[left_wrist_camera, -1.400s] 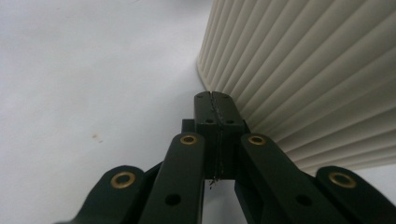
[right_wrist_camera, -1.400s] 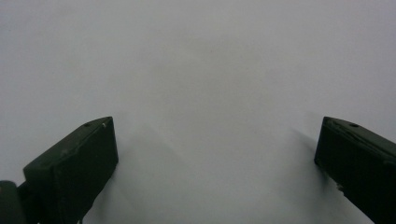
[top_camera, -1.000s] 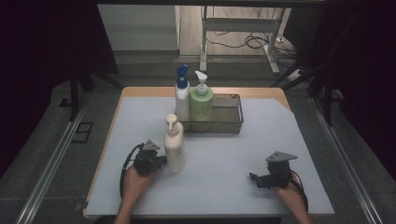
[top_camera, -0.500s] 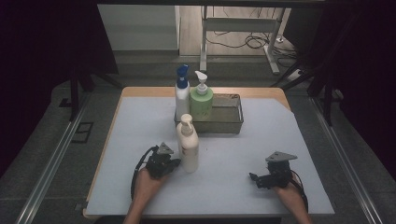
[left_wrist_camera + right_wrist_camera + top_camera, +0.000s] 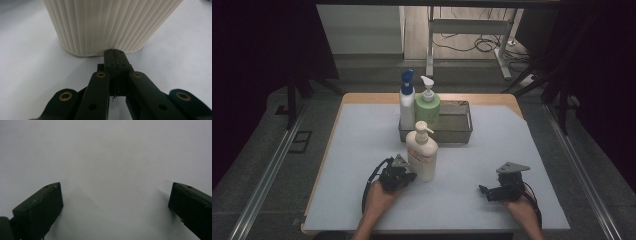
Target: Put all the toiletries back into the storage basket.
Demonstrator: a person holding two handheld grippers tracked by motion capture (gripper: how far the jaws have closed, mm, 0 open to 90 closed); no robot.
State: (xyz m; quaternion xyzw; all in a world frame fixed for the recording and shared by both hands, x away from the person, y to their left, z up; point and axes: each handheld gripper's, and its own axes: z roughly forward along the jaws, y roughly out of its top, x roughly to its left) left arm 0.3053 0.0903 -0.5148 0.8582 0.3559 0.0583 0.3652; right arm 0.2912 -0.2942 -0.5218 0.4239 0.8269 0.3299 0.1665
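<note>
A cream ribbed pump bottle [image 5: 422, 152] stands upright on the pale mat, in front of the wire basket. My left gripper [image 5: 411, 176] lies low on the mat at the bottle's left, shut with nothing between its jaws. In the left gripper view its closed tips [image 5: 115, 53] meet the foot of the bottle [image 5: 112, 25]. My right gripper [image 5: 485, 190] rests near the front right of the mat, pointing left. Its jaws [image 5: 115, 195] stand wide open over bare mat.
A wire basket [image 5: 458, 134] sits at the back middle of the mat [image 5: 357, 145]. It holds a white spray bottle with a blue head [image 5: 407, 102] and a green pump bottle [image 5: 428, 107] at its left end. Dark floor and metal rails flank the table.
My left gripper and the cream bottle at its tips have moved rightward across the mat, to in front of the basket. The right gripper has stayed put.
</note>
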